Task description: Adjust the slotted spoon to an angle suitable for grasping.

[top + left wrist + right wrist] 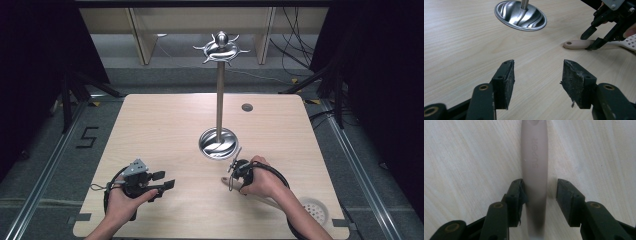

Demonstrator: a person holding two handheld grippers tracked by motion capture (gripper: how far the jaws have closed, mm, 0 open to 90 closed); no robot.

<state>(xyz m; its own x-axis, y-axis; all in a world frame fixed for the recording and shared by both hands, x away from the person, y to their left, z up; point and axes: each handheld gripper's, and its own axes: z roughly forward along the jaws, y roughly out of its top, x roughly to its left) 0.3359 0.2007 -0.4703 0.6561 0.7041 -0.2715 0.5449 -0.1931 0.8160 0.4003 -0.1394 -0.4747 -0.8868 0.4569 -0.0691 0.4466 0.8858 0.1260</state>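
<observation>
Stand (219, 90) behind spatula (534, 162), right tool (539, 190) astride

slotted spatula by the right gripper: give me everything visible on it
The slotted spatula lies flat on the wooden table, near its front right corner. Its handle is pale beige, smooth like plastic, rounded at the end, with raised lettering along it. The head is white and perforated, partly hidden behind the hand. The right gripper straddles the handle with jaws open: the left pad looks to be at the handle's edge, and a gap shows at the right pad. Nothing else touches it.
</observation>
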